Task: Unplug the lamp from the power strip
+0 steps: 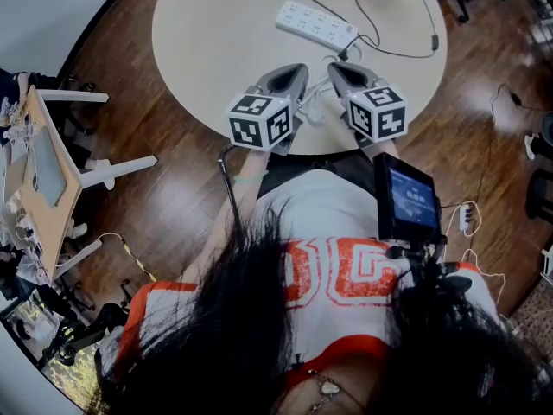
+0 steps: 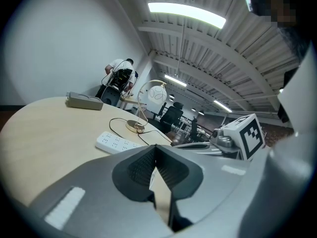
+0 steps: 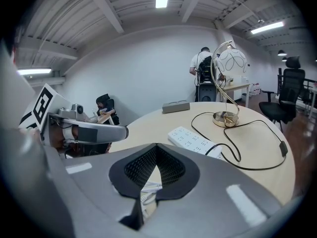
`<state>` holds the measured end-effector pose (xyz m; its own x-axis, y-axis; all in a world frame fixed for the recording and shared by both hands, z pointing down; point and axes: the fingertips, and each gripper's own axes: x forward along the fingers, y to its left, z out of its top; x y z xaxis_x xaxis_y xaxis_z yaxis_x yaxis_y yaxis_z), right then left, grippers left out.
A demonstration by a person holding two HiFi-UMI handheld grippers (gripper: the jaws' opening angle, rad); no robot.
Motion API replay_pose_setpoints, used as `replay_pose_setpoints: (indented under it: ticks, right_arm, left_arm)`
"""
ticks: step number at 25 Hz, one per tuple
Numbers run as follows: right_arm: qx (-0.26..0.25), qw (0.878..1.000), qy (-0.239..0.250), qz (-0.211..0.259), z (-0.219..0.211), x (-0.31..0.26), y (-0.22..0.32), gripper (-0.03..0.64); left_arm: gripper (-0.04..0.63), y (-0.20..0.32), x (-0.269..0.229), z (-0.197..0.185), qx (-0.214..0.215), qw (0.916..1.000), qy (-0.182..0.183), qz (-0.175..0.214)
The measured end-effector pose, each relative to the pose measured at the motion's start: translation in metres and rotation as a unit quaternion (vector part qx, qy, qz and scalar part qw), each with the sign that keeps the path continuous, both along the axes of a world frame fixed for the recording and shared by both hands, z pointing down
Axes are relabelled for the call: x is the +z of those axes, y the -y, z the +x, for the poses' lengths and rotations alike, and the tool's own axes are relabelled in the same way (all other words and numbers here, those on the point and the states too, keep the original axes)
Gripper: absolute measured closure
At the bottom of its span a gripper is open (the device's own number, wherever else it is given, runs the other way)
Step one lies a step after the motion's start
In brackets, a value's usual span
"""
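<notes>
The lamp (image 3: 225,118) is seen standing on its gold base at the far side of the round table (image 1: 216,41), with its curved stem and pale globe shade upright. Its black cord (image 1: 434,38) is laid in a loop across the tabletop and is led back to the white power strip (image 1: 316,26), where the plug is seated at the strip's right end. The strip is placed flat, at a slant, between the lamp and the table's near edge.

The left gripper (image 1: 292,74) and the right gripper (image 1: 341,69) are held side by side over the near edge of the table, well short of the strip, with their tips pointed toward it. Both are clenched: in each gripper view the ribbed pads are met at the tips, and nothing is grasped.

A flat grey box (image 3: 176,106) is set at the table's far rim. Dark wood floor (image 1: 173,188) is visible around the table.
</notes>
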<state>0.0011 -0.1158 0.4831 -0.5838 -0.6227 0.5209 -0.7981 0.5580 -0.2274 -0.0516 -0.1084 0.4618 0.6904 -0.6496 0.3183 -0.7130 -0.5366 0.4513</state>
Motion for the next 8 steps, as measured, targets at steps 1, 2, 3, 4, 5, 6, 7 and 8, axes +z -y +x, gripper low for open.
replay_pose_setpoints:
  ticks: [1,2,3,4,5,6,7,8]
  right_arm:
    - [0.0,1.0,0.001,0.0,0.0,0.0001,0.0001,0.617]
    - [0.0,1.0,0.001,0.0,0.0001,0.0002,0.0001,0.617]
    - [0.0,1.0,0.001,0.0,0.0,0.0006,0.0001,0.617]
    - [0.0,1.0,0.001,-0.001,-0.0003,0.0011,0.0002,0.617]
    - [0.0,1.0,0.0,-0.001,-0.0005,0.0017,0.0001,0.617]
    - [0.0,1.0,0.0,-0.001,-0.0007,0.0022,0.0,0.617]
    - [-0.001,1.0,-0.001,-0.001,-0.0008,0.0026,-0.0001,0.617]
    - [-0.001,1.0,-0.001,-0.001,-0.0008,0.0029,-0.0003,0.617]
  left_arm:
    - [0.595,0.0,-0.0001,0.0004,0.001,1.0,0.001,0.0]
    - [0.595,0.0,-0.0002,0.0007,0.002,1.0,0.002,0.0]
    - [0.595,0.0001,-0.0002,0.0007,0.002,1.0,0.002,0.0]
    - [0.595,0.0003,-0.0001,0.0004,0.002,1.0,0.002,0.001]
    - [0.595,0.0006,0.0001,0.0,0.001,1.0,0.002,0.001]
    - [0.595,0.0008,0.0004,-0.0002,0.001,1.0,0.002,0.001]
    - [0.595,0.0009,0.0008,-0.0003,0.0,1.0,0.002,0.001]
    - [0.595,0.001,0.0012,-0.0003,-0.001,1.0,0.001,0.0]
